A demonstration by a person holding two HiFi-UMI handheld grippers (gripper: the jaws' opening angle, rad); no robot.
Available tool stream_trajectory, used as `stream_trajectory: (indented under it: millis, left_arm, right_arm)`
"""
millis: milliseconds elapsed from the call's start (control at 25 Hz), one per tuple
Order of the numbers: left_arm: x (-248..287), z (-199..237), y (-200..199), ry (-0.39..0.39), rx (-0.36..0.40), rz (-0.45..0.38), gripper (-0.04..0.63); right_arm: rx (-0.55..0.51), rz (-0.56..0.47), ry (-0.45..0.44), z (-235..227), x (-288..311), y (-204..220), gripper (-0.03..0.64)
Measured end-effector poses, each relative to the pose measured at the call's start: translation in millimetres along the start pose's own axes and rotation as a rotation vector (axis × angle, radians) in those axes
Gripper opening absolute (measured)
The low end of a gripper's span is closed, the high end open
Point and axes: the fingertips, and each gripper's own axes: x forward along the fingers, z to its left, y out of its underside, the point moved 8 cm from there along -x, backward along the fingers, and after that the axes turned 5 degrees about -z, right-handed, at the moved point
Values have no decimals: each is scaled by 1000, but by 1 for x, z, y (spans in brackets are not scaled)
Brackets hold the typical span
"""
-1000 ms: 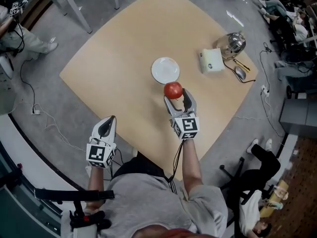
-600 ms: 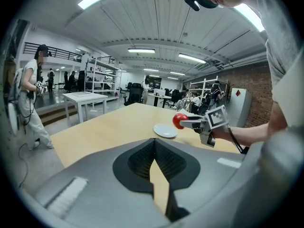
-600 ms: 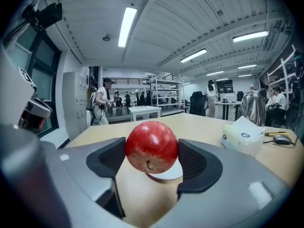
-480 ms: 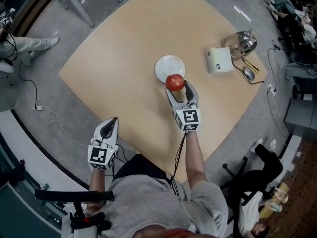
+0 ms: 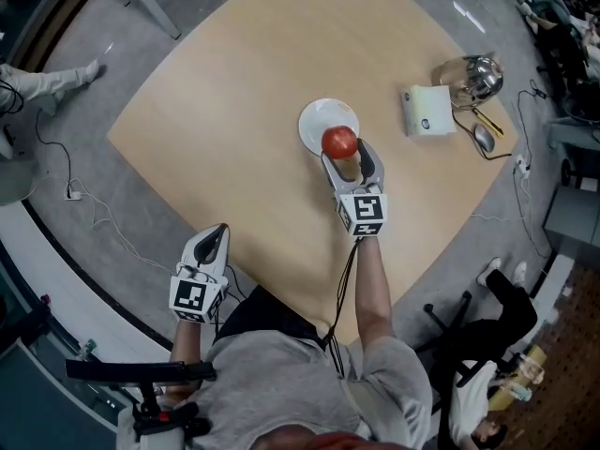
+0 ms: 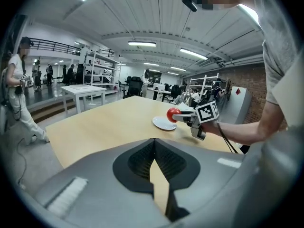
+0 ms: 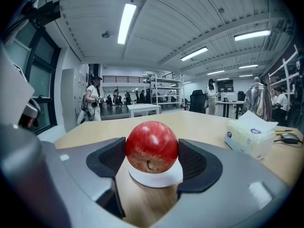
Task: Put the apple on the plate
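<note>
Right tool is clamped on the red apple, one jaw on each side, right in the middle of the head view. The apple's over the near rim of the white plate. From the left tool's camera it looks just above the plate, not sitting on it. Left tool is at the lower left by the counter edge, jaws pinched together with nothing in them. A tissue box and a shiny kettle sit at the upper right.
</note>
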Motion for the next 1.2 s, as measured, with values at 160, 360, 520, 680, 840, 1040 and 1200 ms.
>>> stream_trajectory:
  millis: [160, 360, 520, 680, 840, 1040, 1200]
  left_arm:
    - [4, -4, 4, 9, -3, 11, 20]
    - [9, 0, 8, 5, -5, 21, 20]
    - [15, 6, 14, 2, -13, 33, 20]
    - [18, 7, 19, 5, -12, 30, 20]
    - [17, 9, 21, 4, -17, 35, 20]
    - [17, 8, 19, 7, -19, 37, 20]
    - [18, 8, 18, 10, -19, 36, 20]
  right_arm:
    - [-2, 12, -2, -6, 8, 4, 351]
    - [1, 17, -3, -10, 19, 10, 351]
    - [2, 30, -1, -13, 28, 19, 351]
    - [0, 42, 1, -16, 34, 23, 352]
    - [-2, 53, 4, -15, 36, 26, 352]
    - [4, 49, 8, -15, 36, 25, 353]
    - [6, 48, 7, -15, 35, 25, 353]
